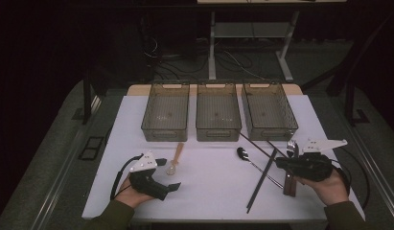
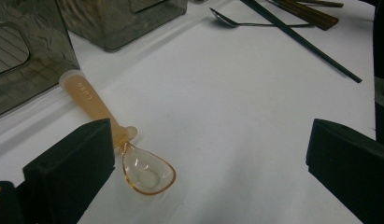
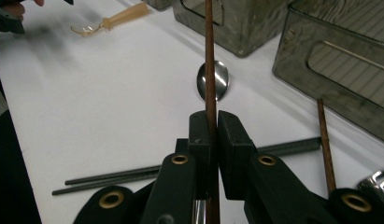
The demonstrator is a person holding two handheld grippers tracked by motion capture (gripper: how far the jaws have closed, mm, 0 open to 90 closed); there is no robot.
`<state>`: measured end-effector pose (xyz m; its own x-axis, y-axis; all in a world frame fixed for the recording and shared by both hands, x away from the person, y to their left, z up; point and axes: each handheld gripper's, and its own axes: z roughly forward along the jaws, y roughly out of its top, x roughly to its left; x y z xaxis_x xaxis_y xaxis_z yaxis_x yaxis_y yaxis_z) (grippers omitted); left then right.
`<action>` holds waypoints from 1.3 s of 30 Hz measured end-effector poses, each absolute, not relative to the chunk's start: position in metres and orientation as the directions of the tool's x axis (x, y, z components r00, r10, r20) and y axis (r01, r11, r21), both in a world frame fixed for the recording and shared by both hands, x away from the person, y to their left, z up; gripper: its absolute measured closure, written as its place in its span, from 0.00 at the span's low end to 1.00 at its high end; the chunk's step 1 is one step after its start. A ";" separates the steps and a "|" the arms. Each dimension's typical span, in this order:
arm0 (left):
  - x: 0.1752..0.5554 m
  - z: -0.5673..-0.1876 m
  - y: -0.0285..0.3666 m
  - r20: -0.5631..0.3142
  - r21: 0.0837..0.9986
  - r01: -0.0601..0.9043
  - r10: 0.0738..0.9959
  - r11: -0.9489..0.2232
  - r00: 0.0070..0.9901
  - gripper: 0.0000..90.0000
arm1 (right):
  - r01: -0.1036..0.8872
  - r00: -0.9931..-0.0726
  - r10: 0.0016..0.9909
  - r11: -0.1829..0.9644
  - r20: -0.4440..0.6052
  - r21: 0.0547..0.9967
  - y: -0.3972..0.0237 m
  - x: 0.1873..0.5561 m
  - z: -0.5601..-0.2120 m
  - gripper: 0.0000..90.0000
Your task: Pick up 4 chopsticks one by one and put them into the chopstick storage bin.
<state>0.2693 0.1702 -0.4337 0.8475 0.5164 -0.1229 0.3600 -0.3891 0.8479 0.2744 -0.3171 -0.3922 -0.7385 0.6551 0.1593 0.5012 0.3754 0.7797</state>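
The right hand-held gripper (image 3: 212,128) pinches a brown chopstick (image 3: 209,56) just in front of the right bin (image 1: 269,111) — the left hand-held gripper (image 2: 208,163), jaws spread, sits beside a clear spoon (image 2: 133,158) on the bench (image 1: 209,177).

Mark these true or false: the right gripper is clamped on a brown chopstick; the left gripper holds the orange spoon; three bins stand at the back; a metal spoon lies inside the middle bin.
1. The right gripper is clamped on a brown chopstick: true.
2. The left gripper holds the orange spoon: false, its jaws stand open and the spoon lies on the table.
3. Three bins stand at the back: true.
4. A metal spoon lies inside the middle bin: false, it lies on the table.
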 end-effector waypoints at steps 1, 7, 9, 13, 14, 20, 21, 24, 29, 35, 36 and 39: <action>0.269 -0.434 0.170 -0.122 0.849 0.358 0.515 -0.389 0.848 0.00 | 0.501 -0.739 0.654 0.377 0.159 0.779 -0.315 0.276 -0.392 0.93; 0.270 -0.435 0.169 -0.118 0.845 0.358 0.515 -0.396 0.849 0.00 | 0.500 -0.742 0.649 0.372 0.166 0.782 -0.306 0.282 -0.390 0.93; 0.270 -0.435 0.169 -0.117 0.847 0.356 0.514 -0.396 0.850 0.00 | 0.504 -0.740 0.651 0.368 0.170 0.781 -0.302 0.285 -0.389 0.93; 0.270 -0.435 0.169 -0.118 0.847 0.357 0.516 -0.394 0.849 0.00 | 0.501 -0.740 0.651 0.366 0.169 0.784 -0.296 0.289 -0.387 0.93; 0.270 -0.435 0.169 -0.117 0.848 0.355 0.514 -0.393 0.850 0.00 | 0.498 -0.741 0.650 0.366 0.167 0.786 -0.294 0.291 -0.387 0.93; 0.270 -0.435 0.169 -0.123 0.848 0.359 0.516 -0.389 0.848 0.00 | 0.496 -0.745 0.645 0.364 0.170 0.788 -0.284 0.296 -0.385 0.93; 0.270 -0.435 0.169 -0.124 0.848 0.360 0.516 -0.388 0.847 0.00 | 0.496 -0.743 0.646 0.361 0.171 0.789 -0.283 0.297 -0.385 0.93; 0.270 -0.435 0.169 -0.124 0.847 0.360 0.515 -0.390 0.848 0.00 | 0.489 -0.746 0.644 0.358 0.168 0.795 -0.278 0.301 -0.384 0.93; 0.270 -0.435 0.168 -0.122 0.846 0.358 0.511 -0.395 0.851 0.00 | 0.493 -0.749 0.637 0.350 0.184 0.796 -0.267 0.307 -0.383 0.93; 0.270 -0.435 0.168 -0.124 0.846 0.359 0.509 -0.395 0.852 0.00 | 0.486 -0.752 0.634 0.352 0.178 0.800 -0.254 0.315 -0.382 0.93; 0.270 -0.435 0.168 -0.126 0.846 0.359 0.508 -0.393 0.852 0.00 | 0.485 -0.752 0.635 0.351 0.178 0.801 -0.251 0.317 -0.382 0.93; 0.270 -0.436 0.167 -0.130 0.847 0.360 0.505 -0.391 0.854 0.00 | 0.485 -0.754 0.630 0.341 0.187 0.805 -0.245 0.320 -0.382 0.94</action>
